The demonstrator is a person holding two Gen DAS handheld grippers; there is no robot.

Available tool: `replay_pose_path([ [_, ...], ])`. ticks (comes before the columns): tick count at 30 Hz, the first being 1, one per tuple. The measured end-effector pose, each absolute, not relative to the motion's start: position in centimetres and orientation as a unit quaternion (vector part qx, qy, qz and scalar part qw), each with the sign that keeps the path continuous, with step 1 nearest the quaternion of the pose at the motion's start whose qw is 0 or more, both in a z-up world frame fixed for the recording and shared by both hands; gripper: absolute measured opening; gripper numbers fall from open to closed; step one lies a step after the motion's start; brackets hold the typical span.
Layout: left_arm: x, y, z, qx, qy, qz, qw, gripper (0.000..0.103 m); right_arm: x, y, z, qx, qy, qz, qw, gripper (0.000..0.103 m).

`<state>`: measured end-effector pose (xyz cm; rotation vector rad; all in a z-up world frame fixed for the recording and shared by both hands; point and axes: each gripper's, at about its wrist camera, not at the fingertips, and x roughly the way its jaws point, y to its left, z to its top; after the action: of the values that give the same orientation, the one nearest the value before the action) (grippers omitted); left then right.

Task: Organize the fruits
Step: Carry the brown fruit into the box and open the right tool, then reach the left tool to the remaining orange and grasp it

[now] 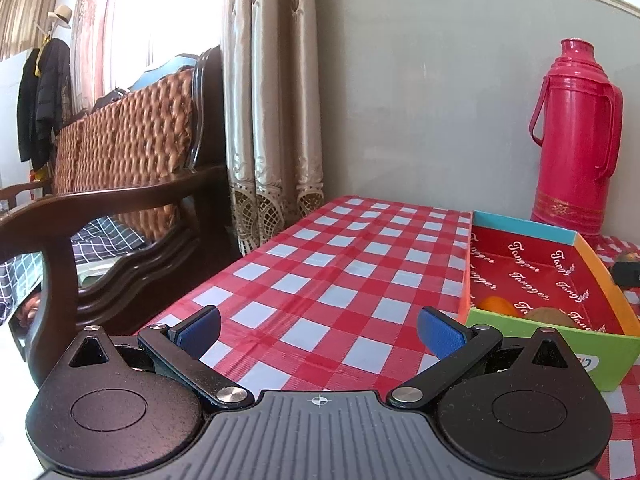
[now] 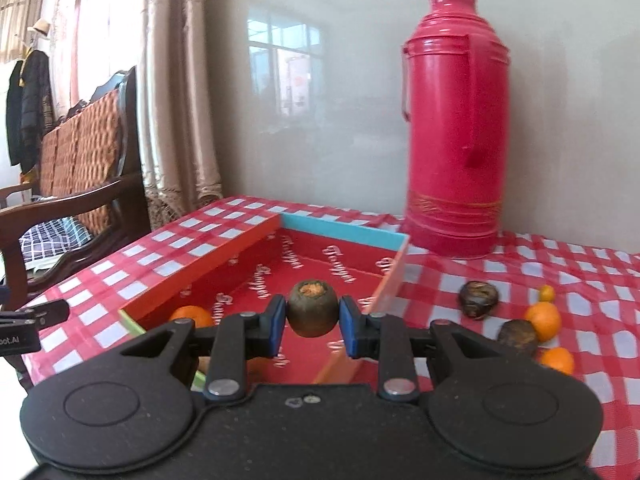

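Observation:
My right gripper (image 2: pixel 313 322) is shut on a small dark brown fruit (image 2: pixel 313 309) with an orange-filled top, held above the red-lined box (image 2: pixel 340 236). An orange (image 2: pixel 193 316) lies in the box near its front left corner. On the cloth to the right lie two more dark fruits (image 2: pixel 478 299) (image 2: pixel 518 336) and several small oranges (image 2: pixel 543 321). My left gripper (image 1: pixel 319 330) stands open over the checked cloth, left of the box (image 1: pixel 592 356), with nothing between its blue pads. The left wrist view shows an orange (image 1: pixel 498 305) and a brown fruit (image 1: pixel 550 316) inside the box.
A tall pink thermos (image 2: pixel 454 128) stands behind the box against the grey wall. The table wears a red-and-white checked cloth (image 1: pixel 320 264). A dark wooden bench (image 1: pixel 120 200) with a woven cushion stands off the table's left edge, beside curtains (image 1: pixel 272 100).

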<state>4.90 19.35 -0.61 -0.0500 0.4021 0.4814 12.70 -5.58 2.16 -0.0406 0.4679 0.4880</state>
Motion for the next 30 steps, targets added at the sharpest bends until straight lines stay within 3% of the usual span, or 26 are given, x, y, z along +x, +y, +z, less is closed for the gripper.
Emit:
replay_pose_path([
  [3, 4.6, 19.5, -0.4, -0.025, 0.198, 0.238, 0.951, 0.103, 12.4, -4.5, 1.9, -0.031, 0.231, 0.248, 0.940, 0.026],
  [5, 4.5, 19.5, -0.3, -0.029, 0.196, 0.236, 0.951, 0.103, 12.0, -4.2, 1.7, -0.042, 0.224, 0.234, 0.945, 0.052],
  [10, 4.8, 18.9, -0.1, -0.034, 0.195, 0.227, 0.954, 0.103, 11.6, -6.5, 2.4, -0.026, 0.199, 0.208, 0.957, 0.070],
  [17, 5.4, 16.3, 0.2, -0.028, 0.195, 0.201, 0.960, 0.103, 12.2, -12.0, 2.5, 0.015, 0.201, 0.153, 0.967, 0.078],
  [30, 7.6, 7.7, 1.1, 0.006, 0.192, 0.118, 0.974, 0.103, 12.0, -21.1, 2.0, 0.074, 0.200, 0.076, 0.974, 0.080],
])
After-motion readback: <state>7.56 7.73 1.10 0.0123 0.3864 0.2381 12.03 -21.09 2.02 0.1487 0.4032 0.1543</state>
